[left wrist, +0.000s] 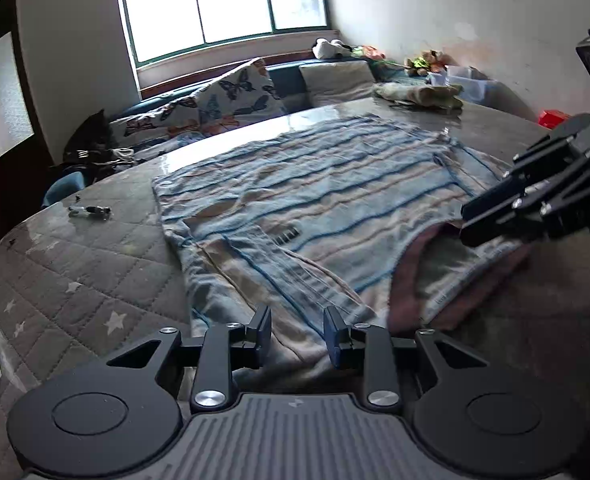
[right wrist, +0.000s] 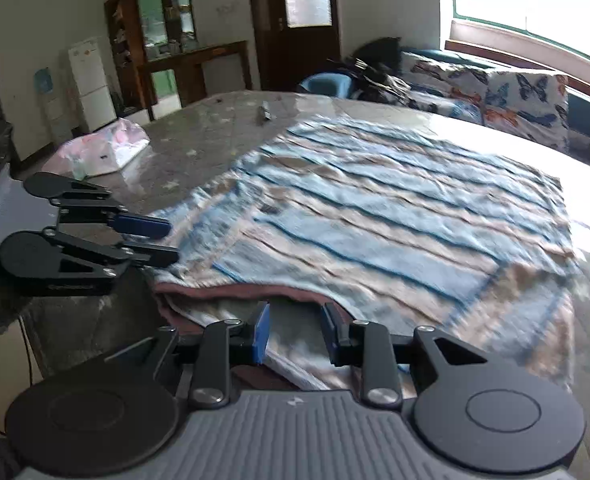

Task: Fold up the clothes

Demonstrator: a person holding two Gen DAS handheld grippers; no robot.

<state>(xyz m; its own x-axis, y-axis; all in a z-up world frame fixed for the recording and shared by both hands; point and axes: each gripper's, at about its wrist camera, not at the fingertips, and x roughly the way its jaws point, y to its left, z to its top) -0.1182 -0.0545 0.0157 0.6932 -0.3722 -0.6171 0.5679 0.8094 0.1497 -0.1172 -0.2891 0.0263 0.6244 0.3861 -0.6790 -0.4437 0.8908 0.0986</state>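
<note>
Tongs first: the left tongs [left wrist: 297,334] sit parted over the near sleeve of the striped sweater [left wrist: 315,184], pads either side of the cloth but not visibly pinching it, so they read as released. The right tongs [right wrist: 295,334] are likewise parted, hovering right at the maroon-lined collar edge [right wrist: 231,292] with nothing clamped between the pads.

The sweater lies spread flat on the quilted star-print counter [left wrist: 75,272], back side up, neck end nearest the person, hem toward the window.

Judging by that, the step in hand looks like taking hold of the near edge for a fold. To do it well, each side probably wants to bite a single clean layer at matching spots, shoulder and shoulder, then lift evenly so the stripes stay parallel. The loose sleeve could drag and bunch if grabbed off-centre.

A folded pile [left wrist: 419,94] sits at the far edge, well apart.
</note>
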